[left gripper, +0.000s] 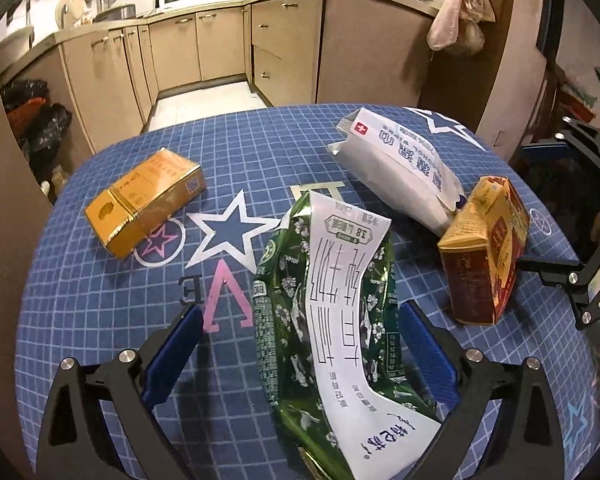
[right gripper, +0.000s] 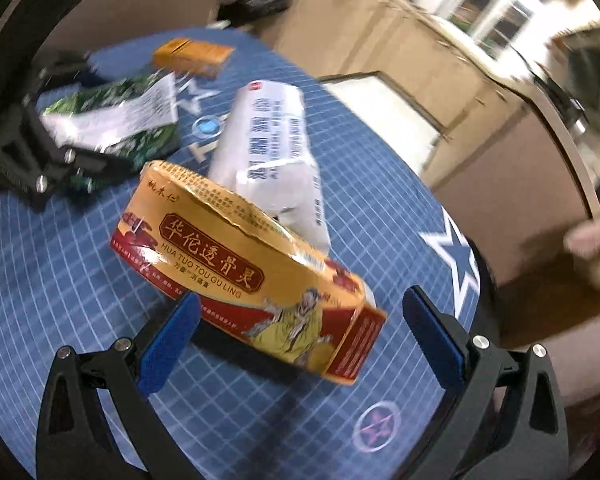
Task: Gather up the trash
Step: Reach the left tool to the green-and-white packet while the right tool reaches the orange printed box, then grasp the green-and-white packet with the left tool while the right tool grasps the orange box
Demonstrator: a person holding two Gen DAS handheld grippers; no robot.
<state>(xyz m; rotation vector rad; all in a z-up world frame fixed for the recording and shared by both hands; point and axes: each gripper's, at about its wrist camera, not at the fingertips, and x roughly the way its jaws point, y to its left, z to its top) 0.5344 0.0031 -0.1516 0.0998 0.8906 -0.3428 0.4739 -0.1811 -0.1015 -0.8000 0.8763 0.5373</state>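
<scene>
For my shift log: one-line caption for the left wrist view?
Open left hand-held gripper straddles the green snack bag on the blue grid tablecloth, pads not pressing.

table cover (left gripper: 100, 300): blue, white-gridded, printed with stars and letters
cabinets (left gripper: 204, 44): beige, ran along the walls beyond the table's far edge
cloth bags (left gripper: 460, 20): hung on the brown panel past the far right corner
dark bags (left gripper: 36, 120): lay piled on the floor, far left
</scene>
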